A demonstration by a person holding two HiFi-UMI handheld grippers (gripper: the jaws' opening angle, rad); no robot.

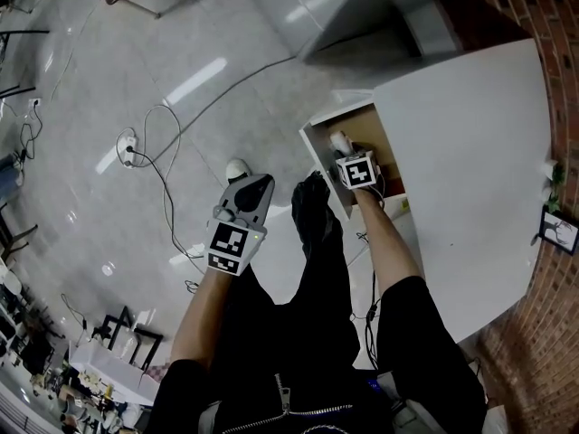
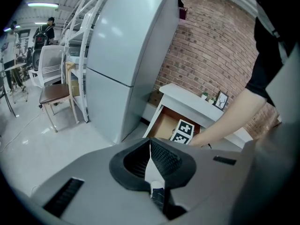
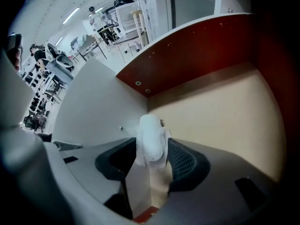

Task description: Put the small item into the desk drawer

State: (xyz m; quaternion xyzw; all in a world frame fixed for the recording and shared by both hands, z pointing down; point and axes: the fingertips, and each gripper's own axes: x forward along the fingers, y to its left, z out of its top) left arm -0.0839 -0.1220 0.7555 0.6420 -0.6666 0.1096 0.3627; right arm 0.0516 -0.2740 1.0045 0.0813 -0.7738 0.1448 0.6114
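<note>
The desk drawer (image 1: 336, 112) stands pulled out of the white desk (image 1: 470, 170); its wooden floor (image 3: 225, 111) is bare. My right gripper (image 3: 152, 153) points steeply down inside it, jaws shut on a small white item (image 3: 151, 142) that sticks out past the fingertips. From the head view the item (image 1: 339, 139) shows just beyond the right gripper's marker cube (image 1: 357, 172). My left gripper (image 1: 255, 184) hangs over the floor left of the drawer, pads together and nothing between them. In its own view the left gripper (image 2: 150, 146) looks toward the drawer (image 2: 164, 125).
A power strip (image 1: 127, 147) and loose cables lie on the glossy floor. A tall grey cabinet (image 2: 126, 55) stands beside the desk, a chair (image 2: 54, 78) further left. A small picture frame (image 1: 559, 229) sits on the desk by the brick wall (image 2: 211, 55). My shoe (image 1: 237, 167) is near the left gripper.
</note>
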